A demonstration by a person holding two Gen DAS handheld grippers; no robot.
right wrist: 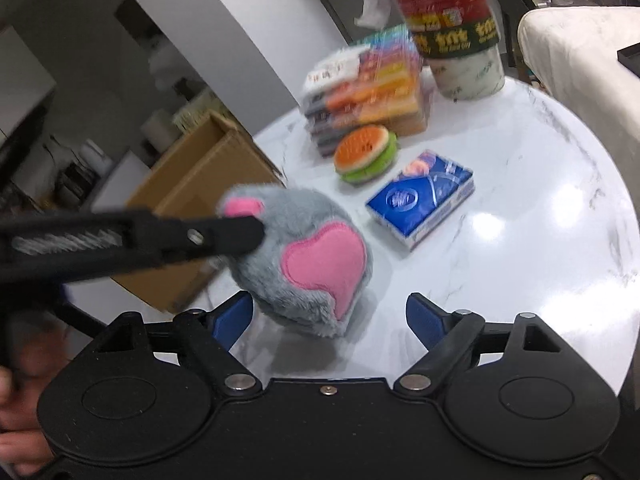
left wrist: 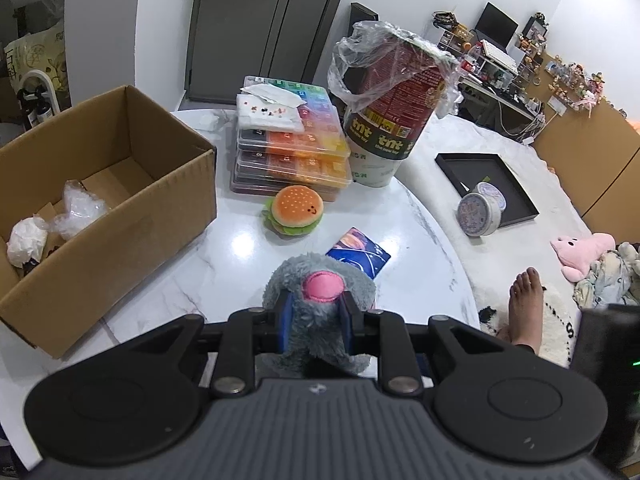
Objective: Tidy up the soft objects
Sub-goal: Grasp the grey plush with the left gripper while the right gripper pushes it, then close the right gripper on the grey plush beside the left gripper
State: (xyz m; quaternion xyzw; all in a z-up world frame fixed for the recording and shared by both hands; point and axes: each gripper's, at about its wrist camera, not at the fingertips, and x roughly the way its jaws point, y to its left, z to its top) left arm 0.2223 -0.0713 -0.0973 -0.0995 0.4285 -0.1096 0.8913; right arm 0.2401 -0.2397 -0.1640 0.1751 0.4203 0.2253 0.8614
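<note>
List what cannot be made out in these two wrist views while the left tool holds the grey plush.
- Grey plush: left wrist view, lower part hidden by the left tool.
- Cardboard box: right wrist view, blurred, and the left tool crosses it; contents unseen.
- Stacked bead cases: right wrist view, labels blurred.
- Pink plush: left wrist view, partly behind fabric.

Stack of bead boxes (left wrist: 290, 152) with tissues (left wrist: 270, 110) on top. Lined tub (left wrist: 390, 108) just beside. Round tin (left wrist: 480, 210) touches black tray (left wrist: 516, 184).
</note>
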